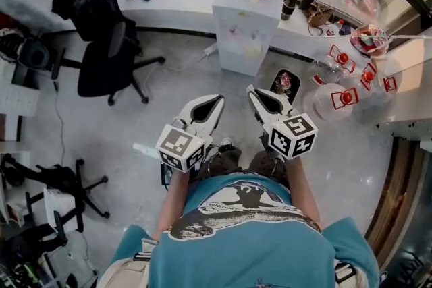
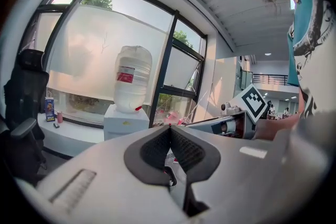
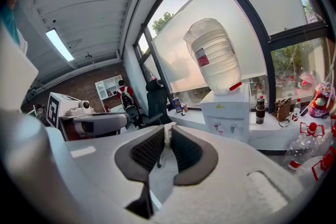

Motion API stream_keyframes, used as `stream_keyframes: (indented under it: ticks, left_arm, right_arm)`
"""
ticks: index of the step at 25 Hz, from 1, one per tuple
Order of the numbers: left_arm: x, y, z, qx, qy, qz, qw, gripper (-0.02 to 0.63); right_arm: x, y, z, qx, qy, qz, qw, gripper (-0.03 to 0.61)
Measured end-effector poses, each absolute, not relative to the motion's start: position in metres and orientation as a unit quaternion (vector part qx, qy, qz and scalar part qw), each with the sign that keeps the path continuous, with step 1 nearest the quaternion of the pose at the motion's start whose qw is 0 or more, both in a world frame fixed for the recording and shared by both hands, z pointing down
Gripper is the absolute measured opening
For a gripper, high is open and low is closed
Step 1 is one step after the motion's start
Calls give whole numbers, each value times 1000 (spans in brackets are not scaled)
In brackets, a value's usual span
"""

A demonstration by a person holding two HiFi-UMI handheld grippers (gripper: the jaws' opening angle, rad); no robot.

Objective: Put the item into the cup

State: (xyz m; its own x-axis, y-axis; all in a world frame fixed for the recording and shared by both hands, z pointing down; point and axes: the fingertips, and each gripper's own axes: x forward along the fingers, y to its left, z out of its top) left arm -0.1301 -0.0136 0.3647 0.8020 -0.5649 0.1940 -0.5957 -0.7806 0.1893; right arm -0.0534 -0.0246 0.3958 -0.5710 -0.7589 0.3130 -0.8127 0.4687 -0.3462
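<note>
1. Right hand-held gripper (image 3: 167, 129): jaws pinched on a small white item (image 3: 168, 131), pointing toward the water dispenser (image 3: 226, 115).
2. Left hand-held gripper (image 2: 170, 127): jaws closed, empty, short of the water dispenser.

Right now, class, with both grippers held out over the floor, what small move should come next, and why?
Probably turn right toward the table with the red-capped bottles: the left gripper and right gripper point over the floor, no cup before them.
</note>
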Motion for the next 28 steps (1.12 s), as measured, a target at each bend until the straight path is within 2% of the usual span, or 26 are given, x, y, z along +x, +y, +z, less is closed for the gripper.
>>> stream_keyframes:
  ticks: [17,28]
  left_arm:
    - [-110,-16,385,953,-255,75,147,14]
    - [-94,-57,401,949,-259,82,159,14]
  right_arm:
    - [-40,-19,418,495,-825,263,69,43]
    - [-24,-72,437,485,-824,284,76,42]
